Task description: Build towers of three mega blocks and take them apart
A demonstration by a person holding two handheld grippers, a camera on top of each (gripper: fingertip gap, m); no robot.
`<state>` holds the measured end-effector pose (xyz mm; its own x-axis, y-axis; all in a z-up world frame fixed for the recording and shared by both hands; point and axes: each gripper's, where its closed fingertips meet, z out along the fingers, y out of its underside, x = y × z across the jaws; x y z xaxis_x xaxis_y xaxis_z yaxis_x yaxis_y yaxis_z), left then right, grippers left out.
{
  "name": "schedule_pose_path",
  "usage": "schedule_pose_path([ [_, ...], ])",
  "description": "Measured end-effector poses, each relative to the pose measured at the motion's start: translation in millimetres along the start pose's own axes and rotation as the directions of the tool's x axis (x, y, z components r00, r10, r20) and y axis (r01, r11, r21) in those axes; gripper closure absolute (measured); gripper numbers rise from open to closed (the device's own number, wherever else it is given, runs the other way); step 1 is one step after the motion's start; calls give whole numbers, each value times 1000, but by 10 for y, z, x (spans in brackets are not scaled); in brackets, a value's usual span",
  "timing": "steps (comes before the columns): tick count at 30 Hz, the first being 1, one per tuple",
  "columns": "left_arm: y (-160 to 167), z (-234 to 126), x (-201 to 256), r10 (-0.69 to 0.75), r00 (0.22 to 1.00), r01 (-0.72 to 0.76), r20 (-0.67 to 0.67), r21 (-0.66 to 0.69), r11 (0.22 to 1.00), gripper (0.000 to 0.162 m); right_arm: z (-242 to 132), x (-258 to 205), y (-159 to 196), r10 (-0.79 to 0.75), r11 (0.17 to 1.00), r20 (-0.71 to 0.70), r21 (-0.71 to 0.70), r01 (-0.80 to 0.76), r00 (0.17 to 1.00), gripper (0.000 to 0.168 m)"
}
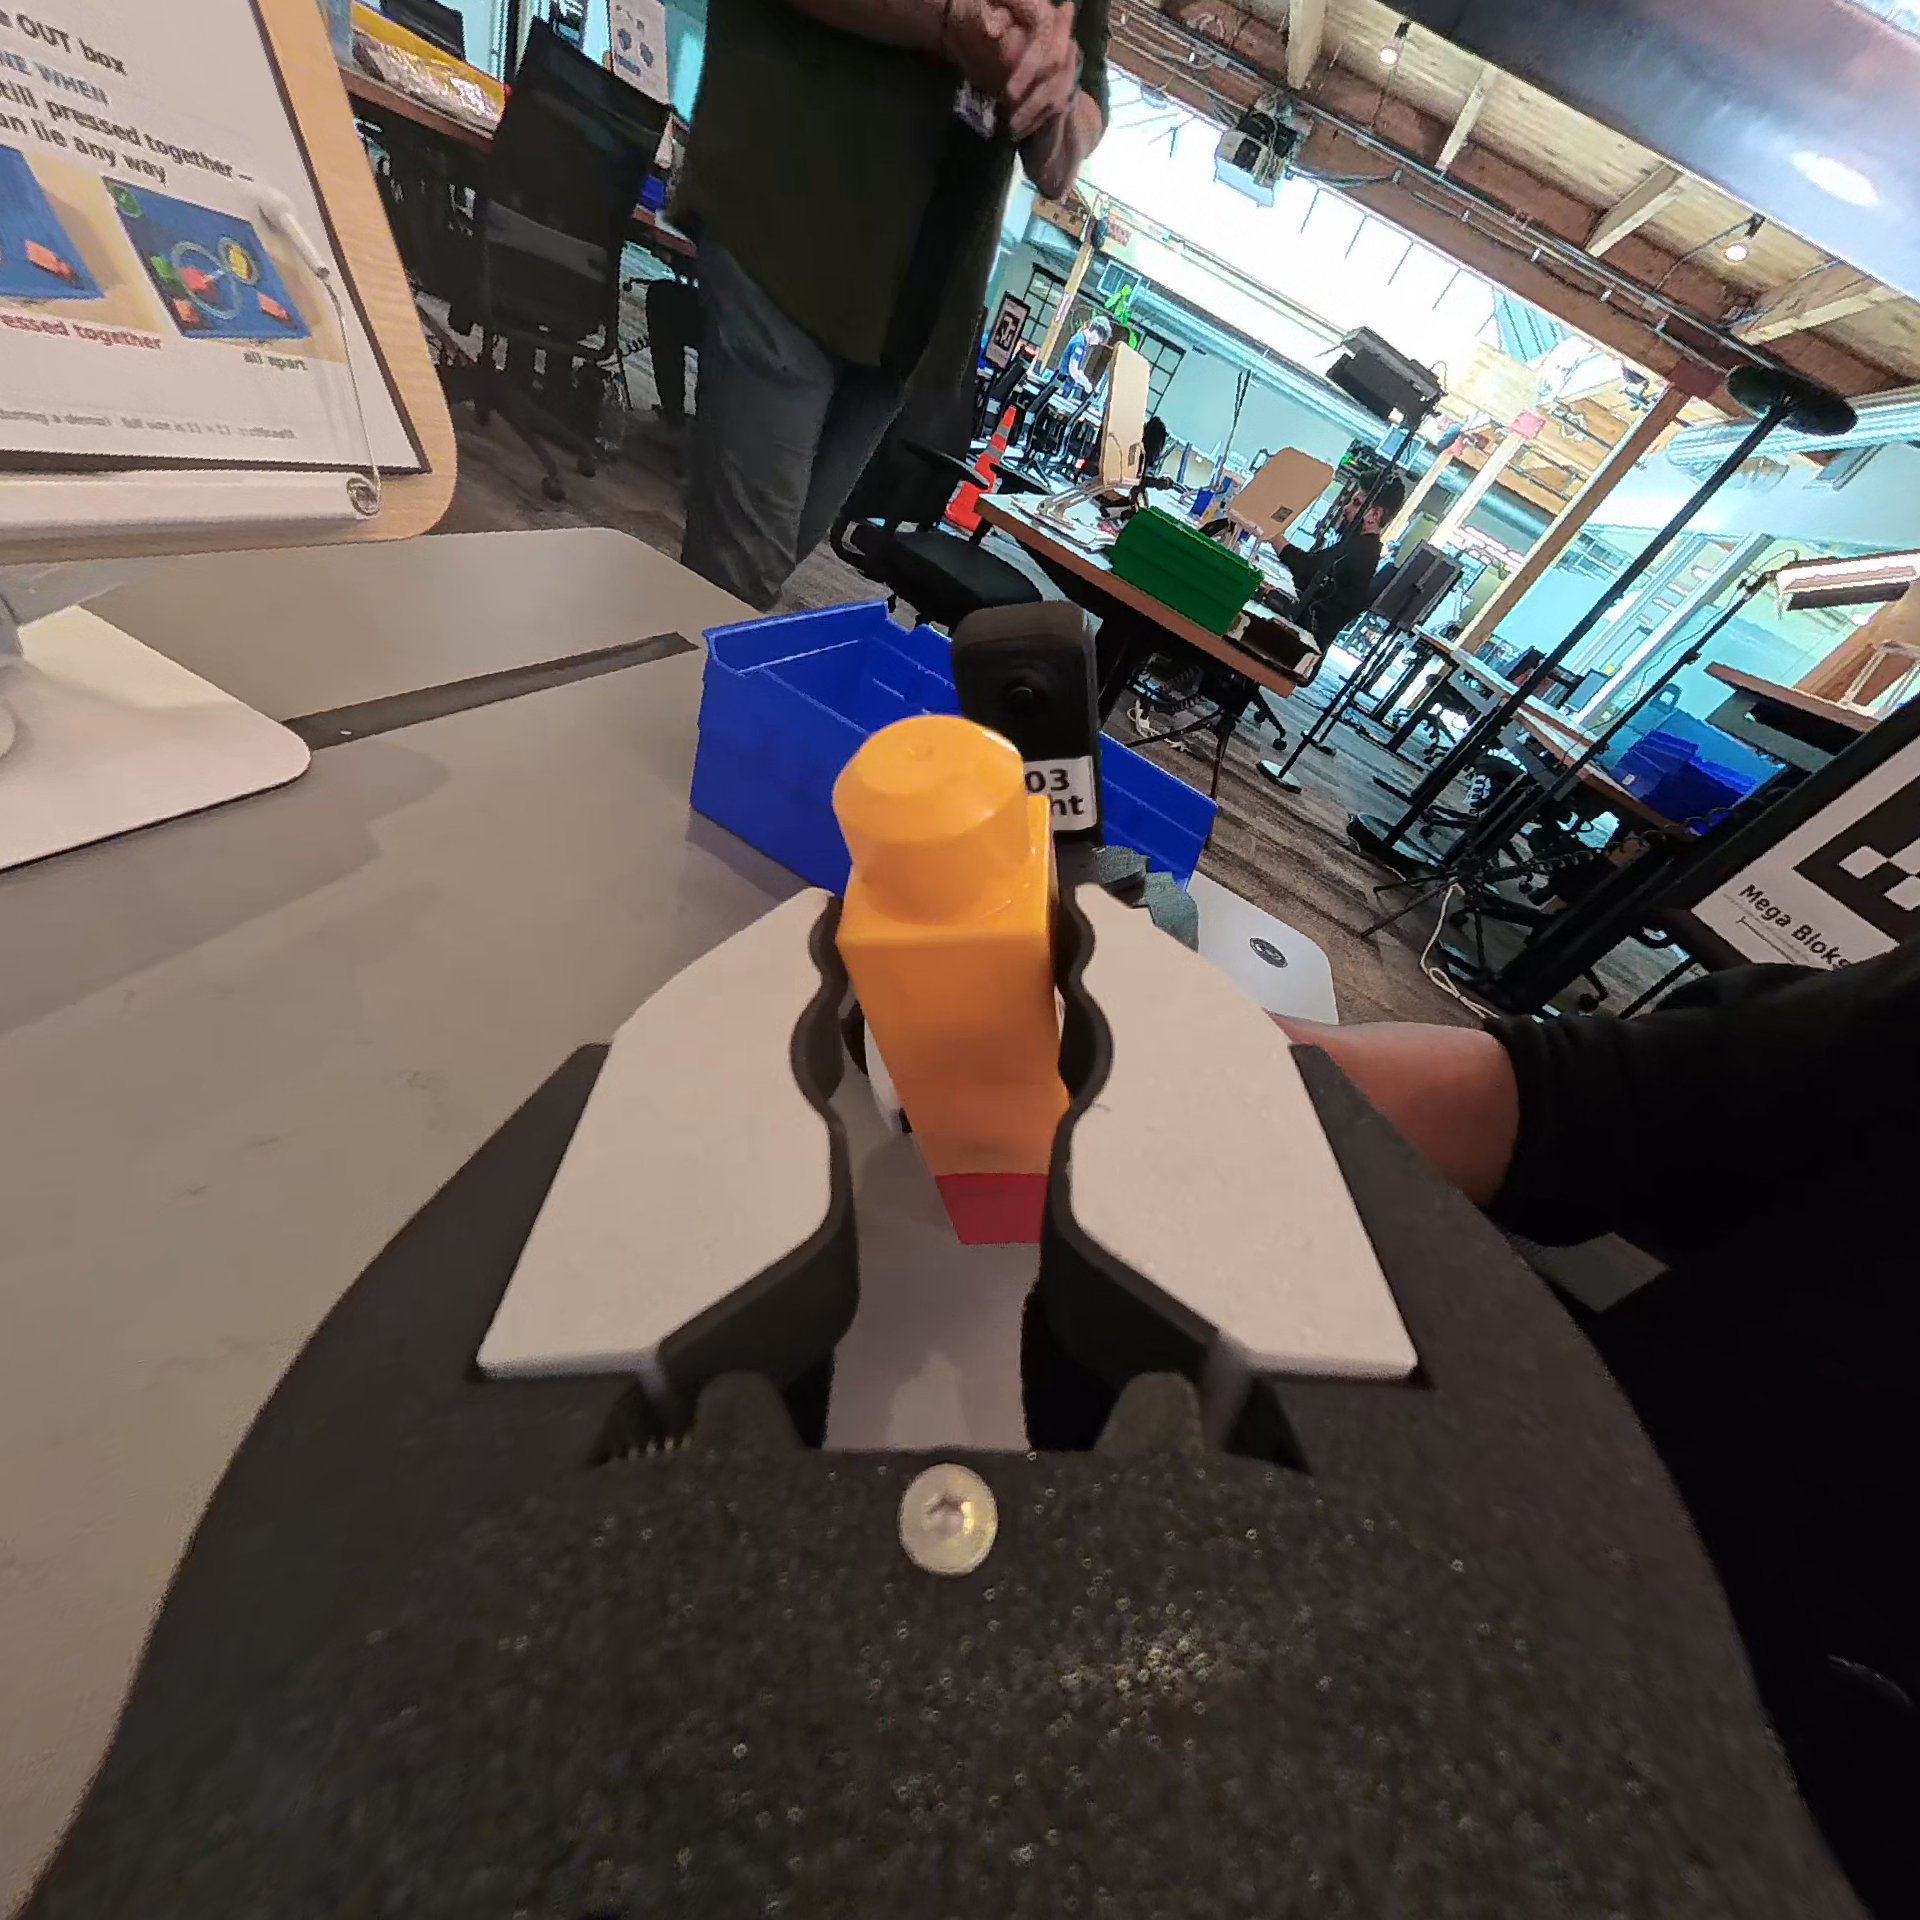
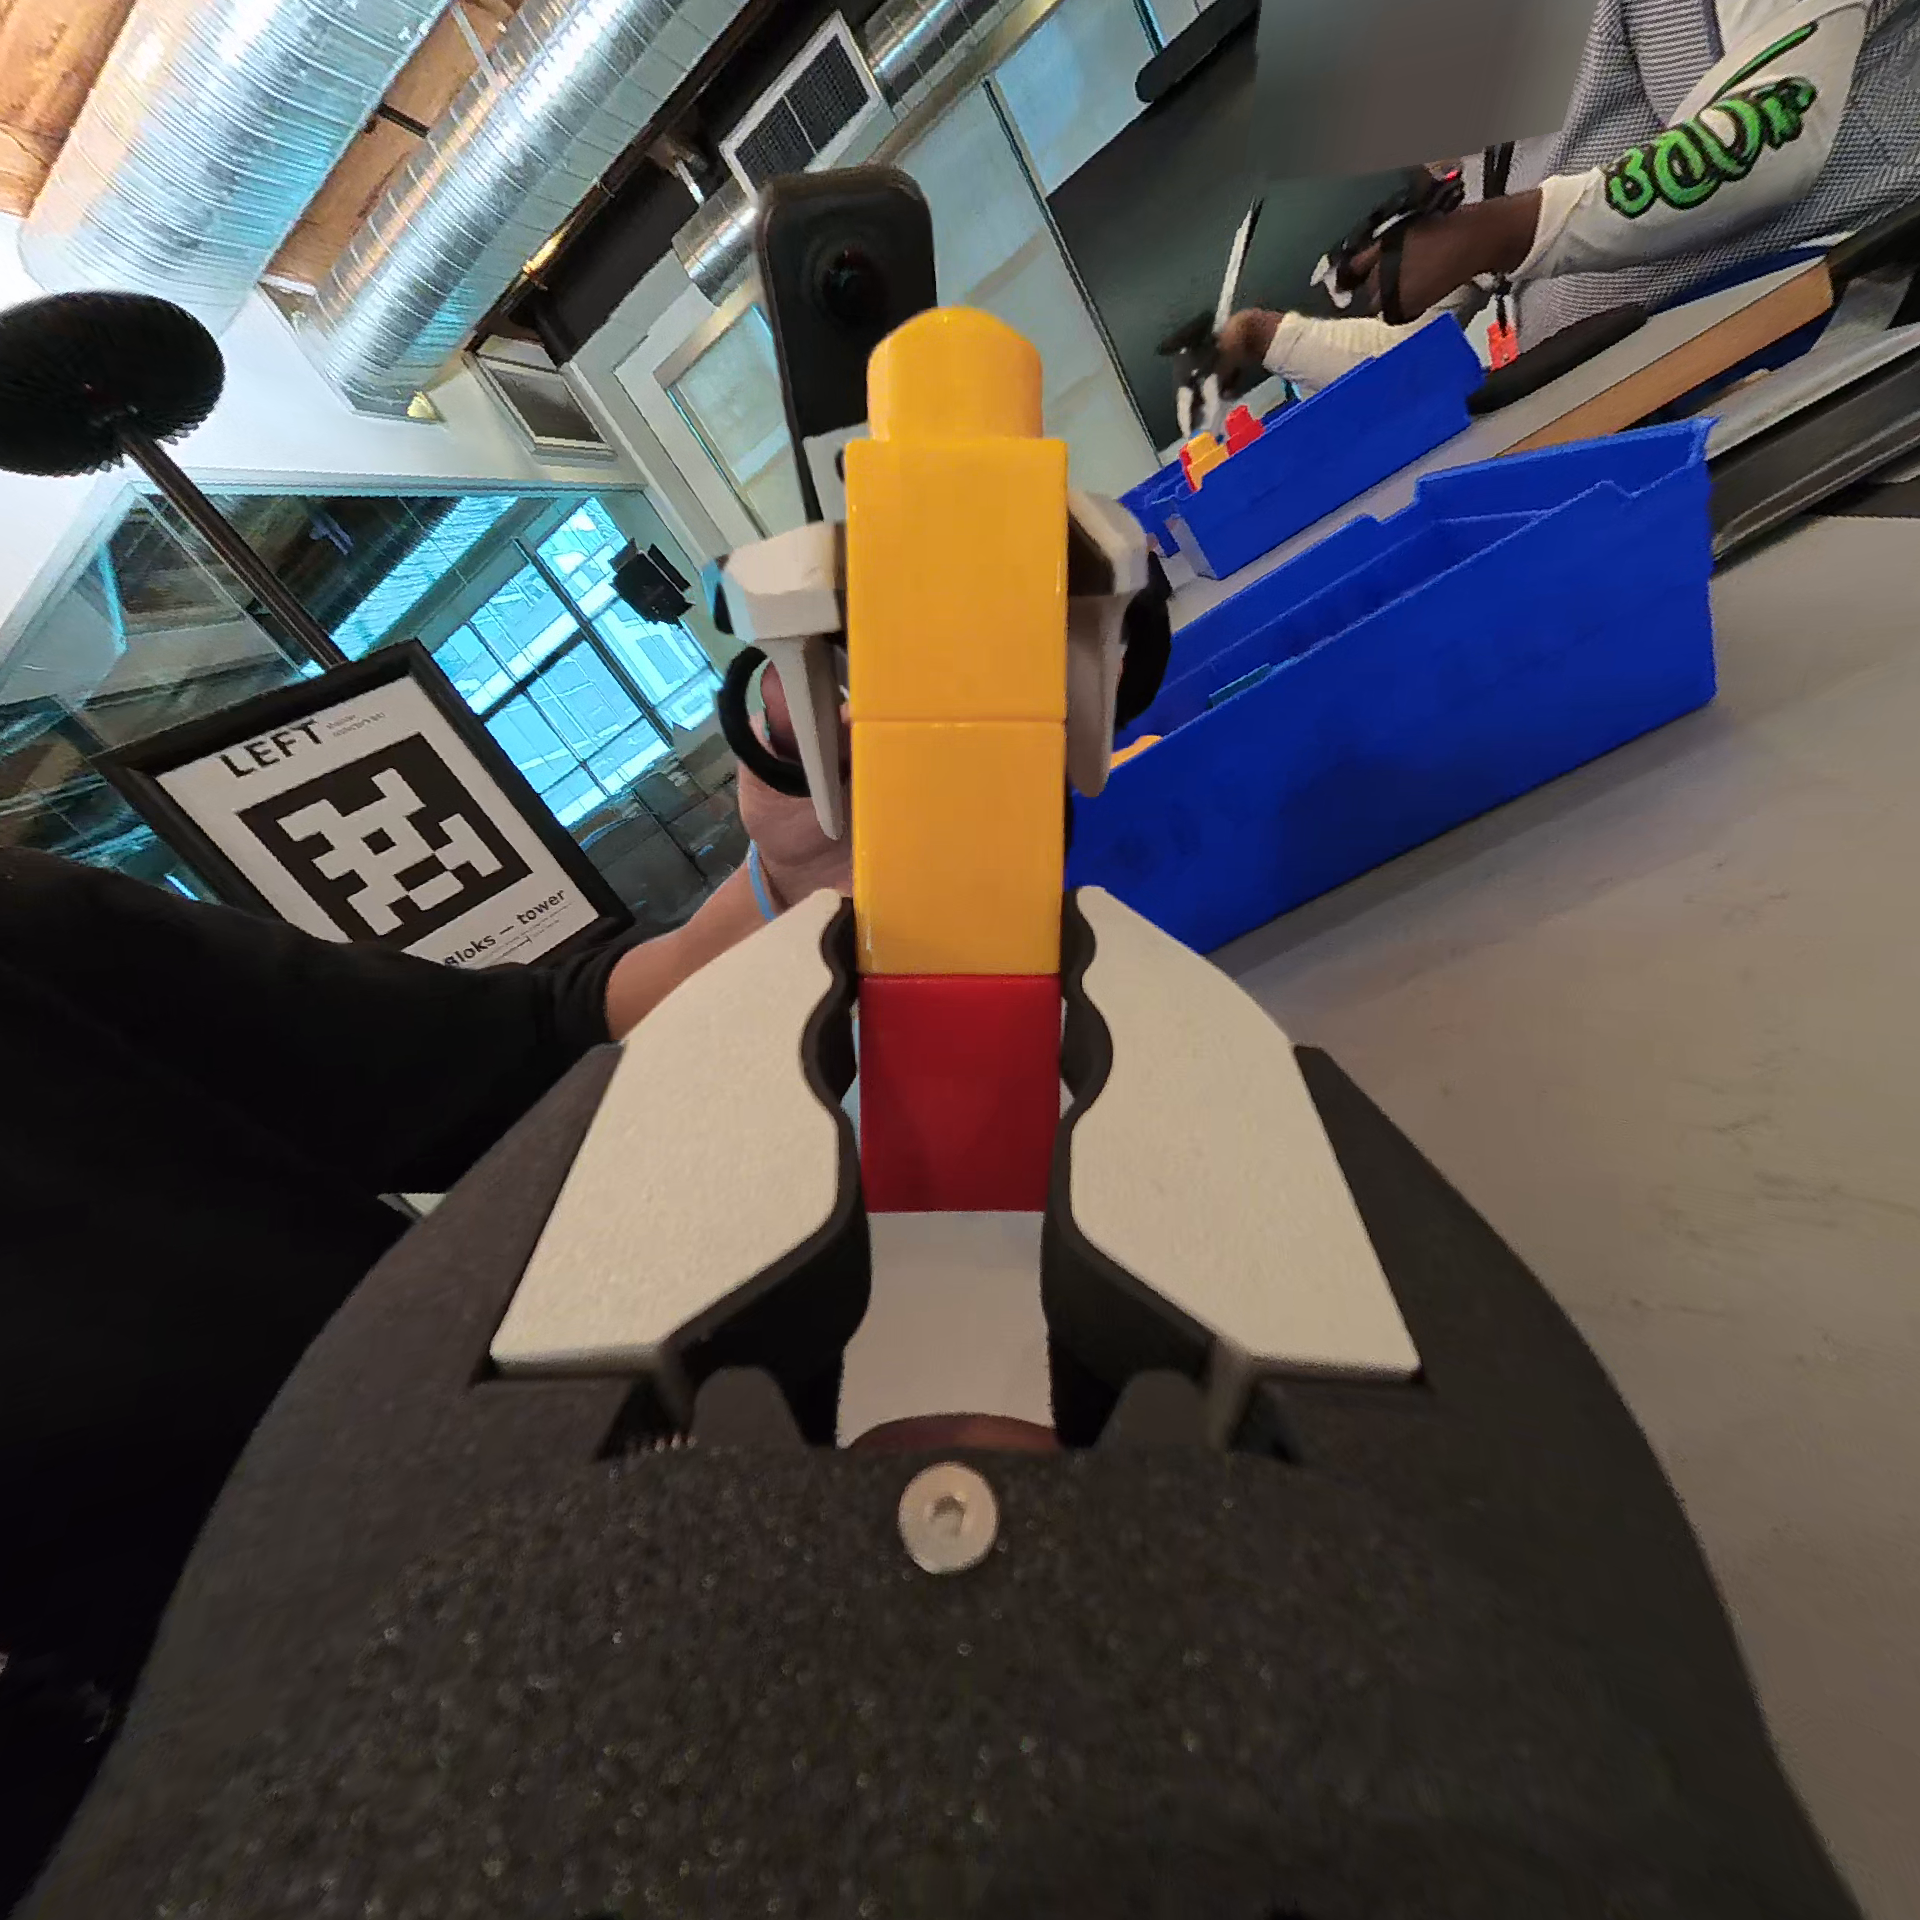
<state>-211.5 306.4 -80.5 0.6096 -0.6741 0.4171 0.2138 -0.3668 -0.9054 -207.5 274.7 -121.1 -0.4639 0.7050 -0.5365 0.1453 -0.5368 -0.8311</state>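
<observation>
A tower of three mega blocks is held between both grippers: a top yellow block [image 2: 956,561] with its round stud, a middle yellow block [image 2: 956,831] and a red block [image 2: 956,1091] at the base. My right gripper [image 2: 956,925] is shut on the red block, its tips reaching the middle yellow one. My left gripper [image 2: 956,623] comes from the far side and is shut on the top yellow block. In the left wrist view that gripper [image 1: 951,914] clamps the yellow block [image 1: 945,987], with the red block [image 1: 992,1205] showing below it.
A blue bin [image 2: 1455,675] stands on the grey table [image 2: 1558,1091] to the right, also seen in the left wrist view [image 1: 790,717]. A second blue bin [image 2: 1340,426] behind holds blocks. An instruction stand [image 1: 156,260], a framed marker sign [image 2: 384,831] and a standing person [image 1: 831,208] are nearby. Tip to tip, the grippers are about 5 cm apart.
</observation>
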Motion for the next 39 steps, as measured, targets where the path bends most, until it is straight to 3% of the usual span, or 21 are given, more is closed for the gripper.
schedule_pose_path([
  [4, -23, -5, -50, -4, 999, 3, 35, 7, 1000, 124, -14, 116, -35, -51, 998, -115, -45, 46, 992, 129],
  [7, -68, -4, -145, 30, 992, -32, 121, 16, 999, 125, -70, 254, -33, -179, 980, -263, -135, 148, 948, 119],
  [11, -149, -54, -415, 8, 953, -13, 304, 14, 1000, 125, -140, 411, -123, -417, 906, -479, -283, 315, 772, 112],
  [14, -125, -41, -515, -30, 934, 31, 355, 4, 1000, 125, -147, 463, -224, -536, 844, -577, -371, 386, 617, 111],
  [16, -98, -12, -542, -56, 930, 58, 364, 6, 998, 125, -110, 506, -227, -564, 826, -606, -411, 386, 561, 113],
  [24, 15, 117, -489, -66, 924, 80, 377, -19, 997, 125, -21, 594, -325, -538, 842, -667, -405, 355, 515, 131],
  [30, -47, 78, -306, -9, 931, 17, 364, -17, 1000, 120, -97, 580, -356, -532, 846, -665, -384, 371, 524, 132],
  [32, -110, -60, -207, -5, 928, -3, 372, 20, 1000, 102, -191, 501, -439, -512, 856, -671, -341, 390, 537, 132],
  [36, 26, -396, 13, 57, 909, -88, 414, 58, 994, 100, -505, 107, -806, -502, 840, -689, -243, 485, 523, 133],
  [39, 376, -562, 120, 82, 889, -116, 450, 48, 992, 101, -1015, -193, -1239, -521, 783, -752, -233, 576, 404, 132],
])
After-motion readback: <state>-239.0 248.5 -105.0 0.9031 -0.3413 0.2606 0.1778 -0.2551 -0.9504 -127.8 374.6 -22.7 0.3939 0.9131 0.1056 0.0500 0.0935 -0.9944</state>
